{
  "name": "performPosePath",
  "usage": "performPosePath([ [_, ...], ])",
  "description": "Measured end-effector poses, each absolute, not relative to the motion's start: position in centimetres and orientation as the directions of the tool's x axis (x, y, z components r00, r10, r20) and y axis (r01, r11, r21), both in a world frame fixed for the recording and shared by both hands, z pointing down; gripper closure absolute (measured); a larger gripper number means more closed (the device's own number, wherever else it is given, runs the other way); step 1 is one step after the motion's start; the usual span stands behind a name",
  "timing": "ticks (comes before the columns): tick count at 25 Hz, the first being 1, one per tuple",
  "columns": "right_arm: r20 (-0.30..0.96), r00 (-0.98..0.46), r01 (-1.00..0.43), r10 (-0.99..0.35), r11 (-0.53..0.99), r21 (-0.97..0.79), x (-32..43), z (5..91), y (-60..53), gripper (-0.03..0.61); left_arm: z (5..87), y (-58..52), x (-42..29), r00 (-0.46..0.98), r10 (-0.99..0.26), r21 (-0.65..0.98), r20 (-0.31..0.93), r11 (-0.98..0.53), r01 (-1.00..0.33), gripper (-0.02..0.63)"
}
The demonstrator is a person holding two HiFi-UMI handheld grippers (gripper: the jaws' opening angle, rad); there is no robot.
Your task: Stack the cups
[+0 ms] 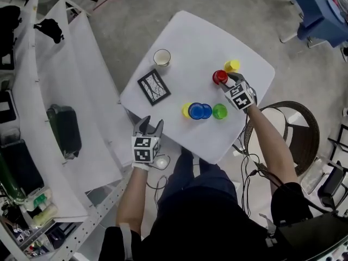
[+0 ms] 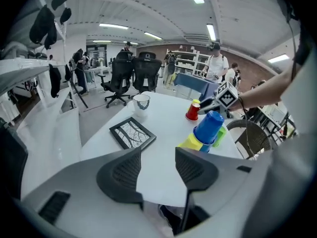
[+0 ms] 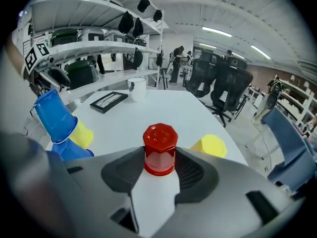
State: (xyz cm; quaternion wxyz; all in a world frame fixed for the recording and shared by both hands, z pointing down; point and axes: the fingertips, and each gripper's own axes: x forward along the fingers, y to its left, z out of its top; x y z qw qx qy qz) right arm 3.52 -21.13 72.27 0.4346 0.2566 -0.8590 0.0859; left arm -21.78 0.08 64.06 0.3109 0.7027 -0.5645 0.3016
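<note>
Cups dot the white table (image 1: 206, 37). At its near-left edge the left gripper (image 1: 148, 126) hangs w/ jaws wide apart, nothing between them. Mid-table, blue cups (image 1: 196, 111) sit between a yellow cup (image 1: 186, 110) and a green cup (image 1: 219, 111). Farther right, the right gripper (image 1: 228, 80) pinches an upturned red cup (image 1: 219, 76) standing on the table, a second yellow cup (image 1: 232, 65) just beyond. Framed picture (image 1: 154, 86) & white mug (image 1: 162, 57) lie far left.

My left gripper (image 1: 150, 125) and right gripper (image 1: 227, 81) are grey with black ribbed pads (image 2: 121, 175). Behind each sits a white cube (image 1: 144, 148) of black square markers. I wear a black top (image 1: 206, 222) and dark blue trousers (image 1: 187, 175).
</note>
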Motion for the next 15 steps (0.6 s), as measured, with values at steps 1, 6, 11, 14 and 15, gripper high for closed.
performPosePath([
  [1,0.785,-0.494,-0.520,-0.373,0.851,0.077,3.5,71.9,-21.2,0.390,64.0,0.1,-22.0,0.175,-0.608,0.097,0.775,-0.159,-0.982,0.399],
  [6,0.749,-0.536,-0.577,-0.389,0.817,0.012,3.7,68.8,-19.9,0.393,63.4,-0.7,-21.3,0.189,-0.620,0.110,0.761,-0.164,-0.980,0.404],
  [11,0.712,-0.569,-0.605,-0.412,0.796,-0.023,4.0,65.3,-16.8,0.393,62.1,-1.6,-19.8,0.217,-0.641,0.129,0.737,-0.181,-0.975,0.407],
  [14,0.699,-0.577,-0.618,-0.423,0.785,-0.036,4.4,63.7,-15.1,0.393,61.3,-2.4,-18.6,0.237,-0.654,0.137,0.718,-0.202,-0.970,0.408],
  [15,0.696,-0.581,-0.618,-0.423,0.785,-0.039,4.3,63.2,-14.4,0.393,61.0,-2.6,-18.3,0.243,-0.658,0.141,0.712,-0.205,-0.968,0.409],
])
